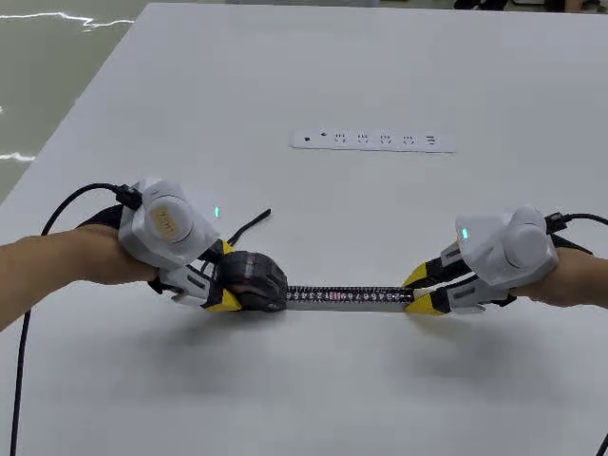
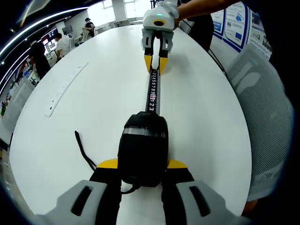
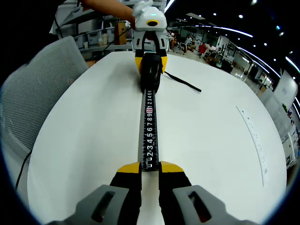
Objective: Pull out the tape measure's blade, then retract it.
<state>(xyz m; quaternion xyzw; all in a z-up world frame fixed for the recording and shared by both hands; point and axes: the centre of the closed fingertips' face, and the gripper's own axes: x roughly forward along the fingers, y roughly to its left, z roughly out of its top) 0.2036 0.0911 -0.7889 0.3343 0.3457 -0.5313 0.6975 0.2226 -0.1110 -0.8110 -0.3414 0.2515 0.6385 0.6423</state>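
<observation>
1. Black tape measure case [image 1: 255,281] sits on the table [image 1: 380,76], clamped by the left gripper [image 1: 226,277]; it might skid.
2. Right gripper [image 1: 416,293] pinches the blade [image 1: 347,295] by its end; a slip snaps it back.

A broad white matte tabletop [image 1: 380,57] is seen under even light; a flat white multi-socket power strip [image 1: 372,141] is laid on it, well back from the near edge; a glossy pale green floor [image 1: 47,66] is shown beyond the table's left edge, with bright lamp glare reflected in it; a grey mesh chair back [image 2: 265,122] is set just beside the table; bright windows [image 2: 112,9] and blue-and-white wall posters [image 2: 236,18] are seen farther off; people [image 2: 60,41] are gathered in the distance; long white ceiling light strips [image 3: 234,30] are strung across a dark ceiling
</observation>
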